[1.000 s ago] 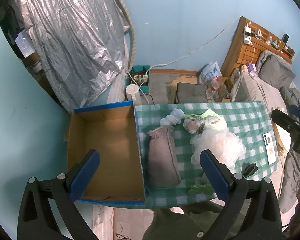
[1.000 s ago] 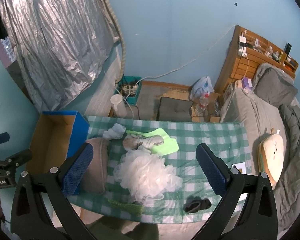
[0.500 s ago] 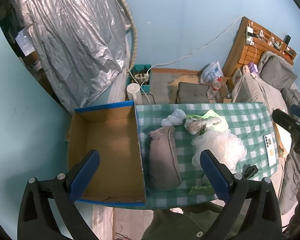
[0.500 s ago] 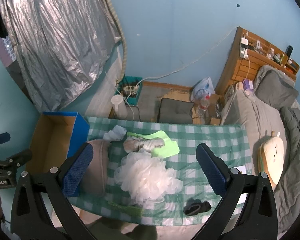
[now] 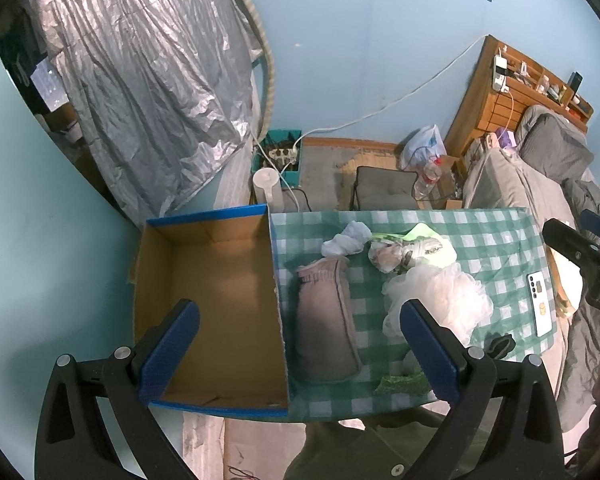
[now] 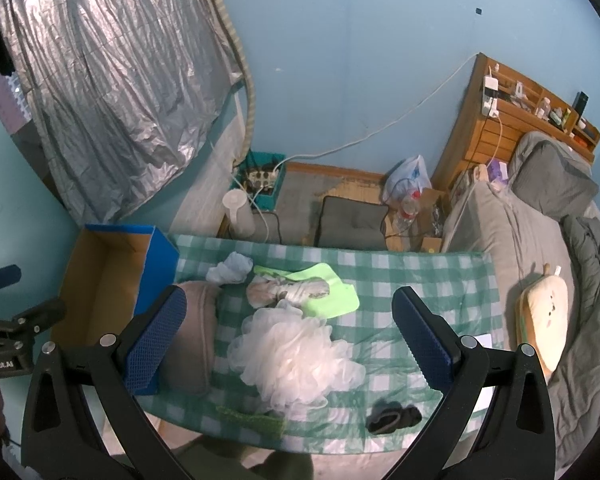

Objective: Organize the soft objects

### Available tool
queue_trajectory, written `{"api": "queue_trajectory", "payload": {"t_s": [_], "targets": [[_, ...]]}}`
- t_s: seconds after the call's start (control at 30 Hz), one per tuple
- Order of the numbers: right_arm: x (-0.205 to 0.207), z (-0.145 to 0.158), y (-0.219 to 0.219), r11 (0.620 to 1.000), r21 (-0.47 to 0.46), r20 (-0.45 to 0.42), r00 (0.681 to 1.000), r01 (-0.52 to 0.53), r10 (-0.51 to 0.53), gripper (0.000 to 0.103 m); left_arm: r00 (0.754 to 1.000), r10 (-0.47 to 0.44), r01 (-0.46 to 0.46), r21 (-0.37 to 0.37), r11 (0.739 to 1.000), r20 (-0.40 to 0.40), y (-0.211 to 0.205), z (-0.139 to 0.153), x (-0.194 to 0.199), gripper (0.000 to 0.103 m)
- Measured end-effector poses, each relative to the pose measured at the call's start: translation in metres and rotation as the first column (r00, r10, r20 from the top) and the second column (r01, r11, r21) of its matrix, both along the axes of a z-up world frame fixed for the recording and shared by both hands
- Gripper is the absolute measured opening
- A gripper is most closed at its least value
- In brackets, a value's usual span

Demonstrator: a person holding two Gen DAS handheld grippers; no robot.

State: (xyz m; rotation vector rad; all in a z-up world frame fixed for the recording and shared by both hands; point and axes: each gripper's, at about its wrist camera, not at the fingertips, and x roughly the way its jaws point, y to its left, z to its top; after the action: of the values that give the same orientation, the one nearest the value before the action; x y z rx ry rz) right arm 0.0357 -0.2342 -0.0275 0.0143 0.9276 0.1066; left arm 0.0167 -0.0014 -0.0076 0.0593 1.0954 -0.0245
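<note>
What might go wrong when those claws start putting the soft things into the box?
The white pouf is loose mesh, so it could snag a finger or drag the cloth bundle touching it. The green scrap and black item lie at the table's near edge and might get knocked off.

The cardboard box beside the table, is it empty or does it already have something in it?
Empty. The left wrist view looks straight into the cardboard box and shows only its bare brown floor and walls.
</note>
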Motion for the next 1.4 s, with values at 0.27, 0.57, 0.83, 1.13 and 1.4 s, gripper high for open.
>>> {"api": "queue_trajectory", "payload": {"t_s": [0.27, 0.57, 0.83, 1.13, 1.4], "targets": [[0.002, 0.0, 0.001, 1.0, 0.001, -0.001, 1.0, 0.0, 0.0, 0.101, 1.0, -0.004, 0.004, 0.005, 1.0, -0.003, -0.002, -0.002, 0.0, 0.101], [-0.001, -0.007, -0.004, 1.0, 0.005, -0.009, 1.0, 0.007, -0.007, 0.101, 1.0, -0.009, 0.009, 0.011, 1.0, -0.019, -0.007, -0.01, -0.002, 0.101], [-0.006, -0.021, -0.026, 0.999, -0.006, -0.045, 0.998, 0.034, -0.035, 0.101, 0.997, -0.006, 0.007, 0.016, 1.0, -0.077, -0.005, -0.035, 0.007, 0.101], [-0.011, -0.046, -0.059, 0.996, -0.002, -0.1, 0.991, 0.087, -0.087, 0.101, 0.989, -0.015, 0.017, 0.015, 1.0, -0.146, -0.011, -0.068, 0.022, 0.101], [-0.019, -0.079, -0.094, 0.985, -0.013, -0.163, 0.972, 0.17, -0.17, 0.101, 0.979, -0.072, 0.075, 0.009, 0.997, -0.19, -0.029, -0.094, 0.03, 0.101]]}}
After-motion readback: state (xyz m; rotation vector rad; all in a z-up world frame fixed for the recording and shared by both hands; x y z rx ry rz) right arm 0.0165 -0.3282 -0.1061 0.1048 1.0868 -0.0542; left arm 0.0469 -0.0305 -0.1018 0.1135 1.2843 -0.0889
